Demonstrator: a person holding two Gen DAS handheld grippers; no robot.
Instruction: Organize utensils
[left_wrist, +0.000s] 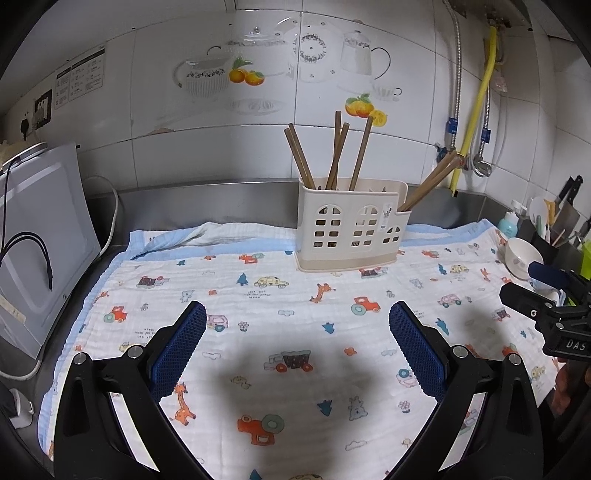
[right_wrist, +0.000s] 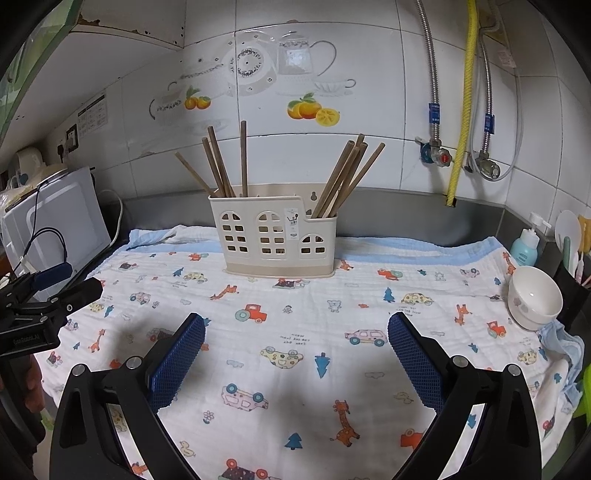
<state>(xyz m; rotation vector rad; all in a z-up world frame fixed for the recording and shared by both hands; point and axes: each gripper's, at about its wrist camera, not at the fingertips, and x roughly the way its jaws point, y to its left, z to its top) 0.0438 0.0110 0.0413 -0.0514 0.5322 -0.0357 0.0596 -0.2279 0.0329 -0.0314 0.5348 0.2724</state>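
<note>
A cream plastic utensil holder (left_wrist: 351, 225) (right_wrist: 273, 236) with window cut-outs stands at the back of a patterned cloth (left_wrist: 295, 332) (right_wrist: 295, 332). Several brown wooden chopsticks (left_wrist: 334, 155) (right_wrist: 225, 170) stand in its tall section, and another bunch (left_wrist: 430, 181) (right_wrist: 345, 177) leans out of the lower right section. My left gripper (left_wrist: 297, 325) is open above the cloth with nothing between its blue pads. My right gripper (right_wrist: 295, 334) is open too and holds nothing. Each gripper shows at the edge of the other's view: the right one (left_wrist: 532, 284), the left one (right_wrist: 62, 280).
A white bowl (right_wrist: 533, 297) (left_wrist: 522, 258) sits at the cloth's right edge. A blue pump bottle (right_wrist: 526, 247) and a dark caddy with knives (left_wrist: 565, 218) stand at the far right. A white appliance (left_wrist: 40, 236) with cables stands on the left. Pipes and a yellow hose (right_wrist: 463, 103) run down the tiled wall.
</note>
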